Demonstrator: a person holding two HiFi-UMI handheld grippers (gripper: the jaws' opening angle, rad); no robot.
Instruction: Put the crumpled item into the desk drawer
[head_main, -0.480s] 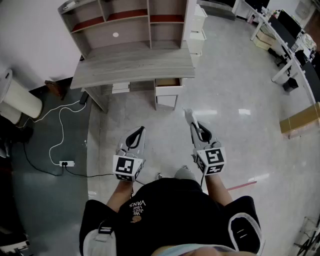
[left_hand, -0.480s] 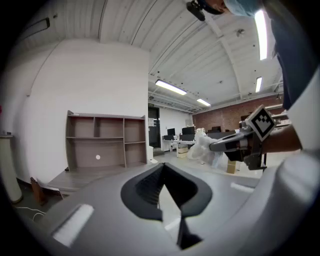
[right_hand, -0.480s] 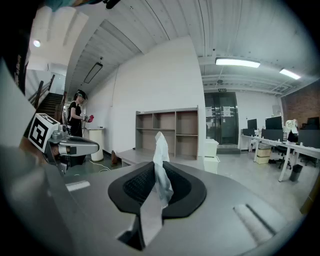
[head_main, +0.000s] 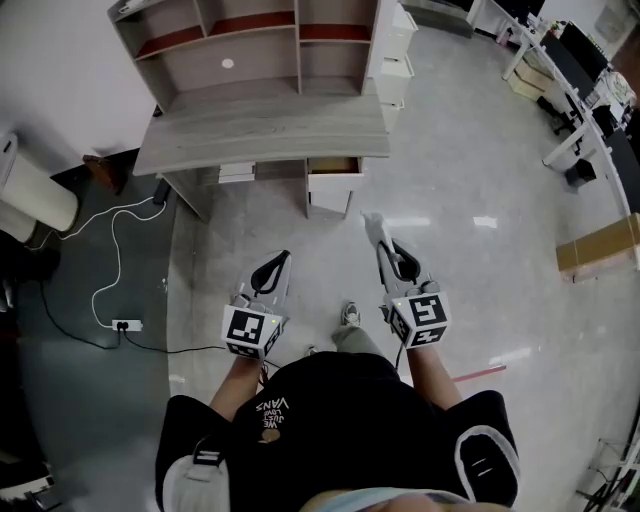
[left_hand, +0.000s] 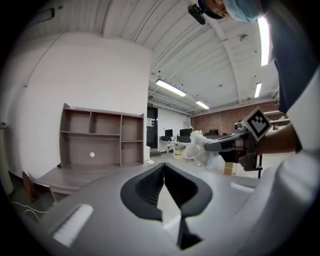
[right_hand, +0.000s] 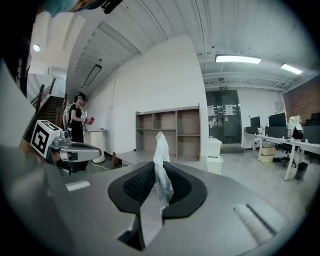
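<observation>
- Step in hand: carry/approach. The item is already gripped, and the person stands well short of the desk (head_main: 250, 130), so nothing is placed yet.
- R gripper (head_main: 384, 246): jaws pinched on the crumpled item (right_hand: 161, 159). It's white, thin, tissue- or paper-like, and a tuft sticks up past the tips. Gripper is held roughly level, aimed twd the desk.
- L gripper (head_main: 282, 260): jaws together w/ nothing between them. It's beside the R one, a little apart, carrying nothing.
- Drawer (head_main: 335, 166): already pulled out under the R end of the desk top, brown inside showing. It's too small in view to tell what, if anything, is in it.
- Next move, as I judge it: walk fwd, bring the R gripper over the open drawer, dip the tip inside, then spread the jaws.
- Handling: the item looks v. light and may cling to a pad or drift, so release low inside the drawer, not from above.
- Path: the floor (head_main: 470, 160) btwn person and drawer looks clear. The cable (head_main: 115, 260) lies off to the L, not in the way.
</observation>
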